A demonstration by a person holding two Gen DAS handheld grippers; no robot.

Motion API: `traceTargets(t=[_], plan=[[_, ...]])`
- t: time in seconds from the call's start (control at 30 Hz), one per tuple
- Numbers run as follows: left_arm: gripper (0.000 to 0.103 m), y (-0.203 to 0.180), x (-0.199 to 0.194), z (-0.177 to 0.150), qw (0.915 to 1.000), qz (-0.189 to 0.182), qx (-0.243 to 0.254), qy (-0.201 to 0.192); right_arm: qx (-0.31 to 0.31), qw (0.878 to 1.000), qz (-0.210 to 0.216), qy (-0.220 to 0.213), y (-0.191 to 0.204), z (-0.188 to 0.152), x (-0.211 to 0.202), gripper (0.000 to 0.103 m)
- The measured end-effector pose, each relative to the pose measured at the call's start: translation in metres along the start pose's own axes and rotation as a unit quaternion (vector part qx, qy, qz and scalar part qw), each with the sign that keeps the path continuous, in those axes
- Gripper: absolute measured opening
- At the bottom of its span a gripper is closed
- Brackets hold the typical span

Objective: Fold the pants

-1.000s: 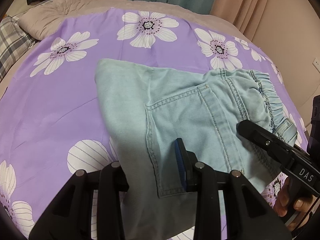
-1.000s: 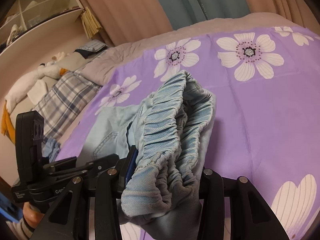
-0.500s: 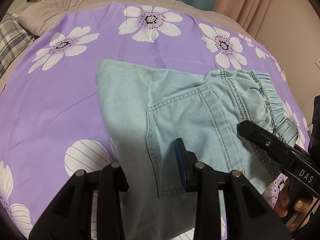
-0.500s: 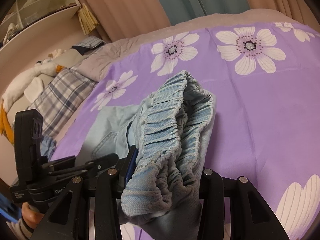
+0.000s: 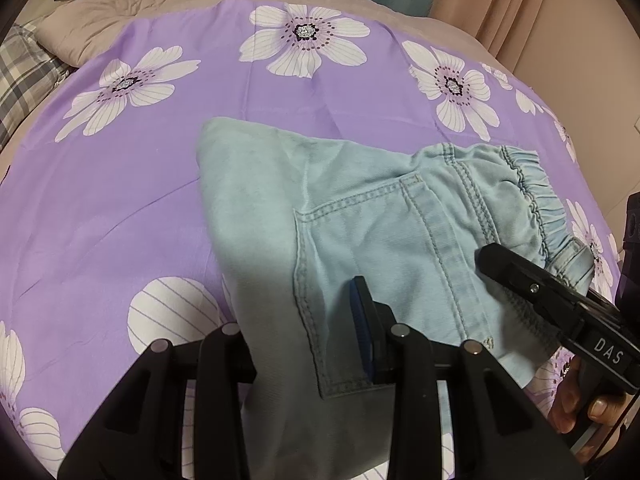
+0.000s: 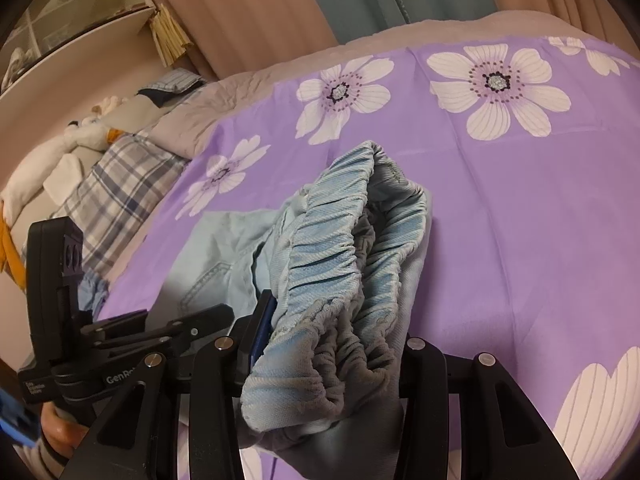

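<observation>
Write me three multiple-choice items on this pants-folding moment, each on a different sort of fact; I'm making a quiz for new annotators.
1. What part of the pants sits between the right gripper fingers?
A. a leg hem
B. the elastic waistband
C. a belt loop

2. What colour is the bedsheet under the pants?
A. purple with white flowers
B. plain grey
C. green stripes

3. What is the left gripper doing?
A. hanging open above bare sheet
B. resting on a pillow
C. closed on denim beside the back pocket

Answers:
1 B, the right wrist view shows the gathered waistband bunched between the fingers.
2 A, white blossoms on purple fill both views.
3 C, the fabric runs down between its fingers next to the back pocket.
</observation>
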State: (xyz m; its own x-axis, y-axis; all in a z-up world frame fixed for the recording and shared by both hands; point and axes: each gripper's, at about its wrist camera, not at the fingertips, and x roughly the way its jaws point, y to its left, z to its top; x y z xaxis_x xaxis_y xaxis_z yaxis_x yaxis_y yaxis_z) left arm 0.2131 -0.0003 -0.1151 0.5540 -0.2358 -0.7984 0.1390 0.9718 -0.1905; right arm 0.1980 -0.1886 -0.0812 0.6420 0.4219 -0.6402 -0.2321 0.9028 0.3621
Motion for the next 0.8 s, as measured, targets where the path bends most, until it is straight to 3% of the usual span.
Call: traceTargets(t=[0.27, 0.8], plan=[[0.033, 0.007, 0.007, -0.001, 0.9997, 0.022, -0.004, 0.007, 0.019, 0.999, -0.018, 0.025, -0.007, -0.002, 0.009, 0.045], [0.047, 0.011, 0.012, -0.004, 0.9992, 0.036, -0.006, 0.017, 0.050, 0.997, -0.031, 0.048, -0.019, -0.009, 0.017, 0.052]])
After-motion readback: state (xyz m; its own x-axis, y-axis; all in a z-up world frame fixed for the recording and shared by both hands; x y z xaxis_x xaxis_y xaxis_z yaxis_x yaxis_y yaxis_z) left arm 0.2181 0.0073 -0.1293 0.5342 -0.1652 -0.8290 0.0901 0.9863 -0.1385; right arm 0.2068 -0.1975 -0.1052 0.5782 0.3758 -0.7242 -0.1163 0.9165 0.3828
